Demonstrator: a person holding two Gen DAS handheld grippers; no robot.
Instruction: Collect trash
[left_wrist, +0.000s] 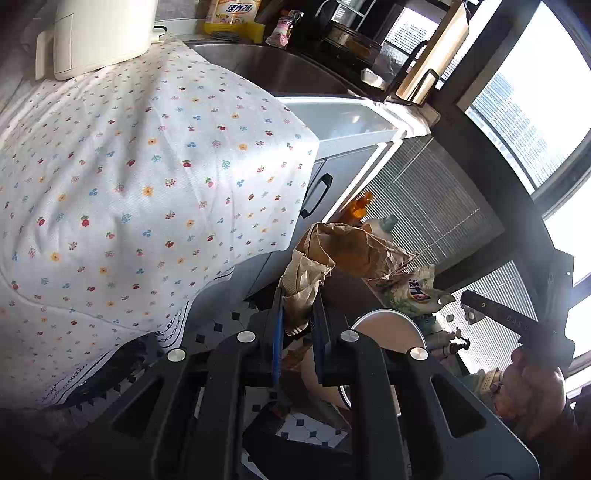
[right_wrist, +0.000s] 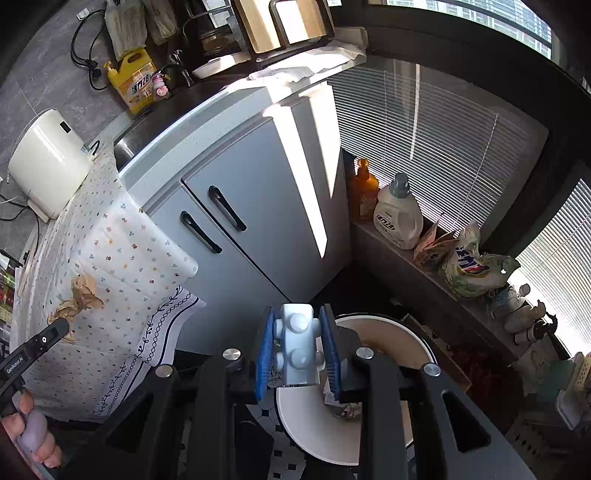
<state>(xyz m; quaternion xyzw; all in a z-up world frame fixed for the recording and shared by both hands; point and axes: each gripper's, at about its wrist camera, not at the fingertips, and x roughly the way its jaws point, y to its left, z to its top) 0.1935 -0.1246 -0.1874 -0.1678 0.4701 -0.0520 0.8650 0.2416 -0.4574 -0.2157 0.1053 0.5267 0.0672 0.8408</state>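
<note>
Brown crumpled paper (left_wrist: 314, 266) sits pinched between the blue pads of the left tool (left_wrist: 297, 325), held past the edge of the flowered table (left_wrist: 129, 166). Right tool (right_wrist: 297, 347) clamps a pale blue plastic block (right_wrist: 297, 343) above the white bin (right_wrist: 417, 339) on the floor.

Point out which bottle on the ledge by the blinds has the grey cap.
The white jug, standing upright with a grey screw cap. The amber bottle beside it, nearer the cabinet, has an amber top instead.
</note>
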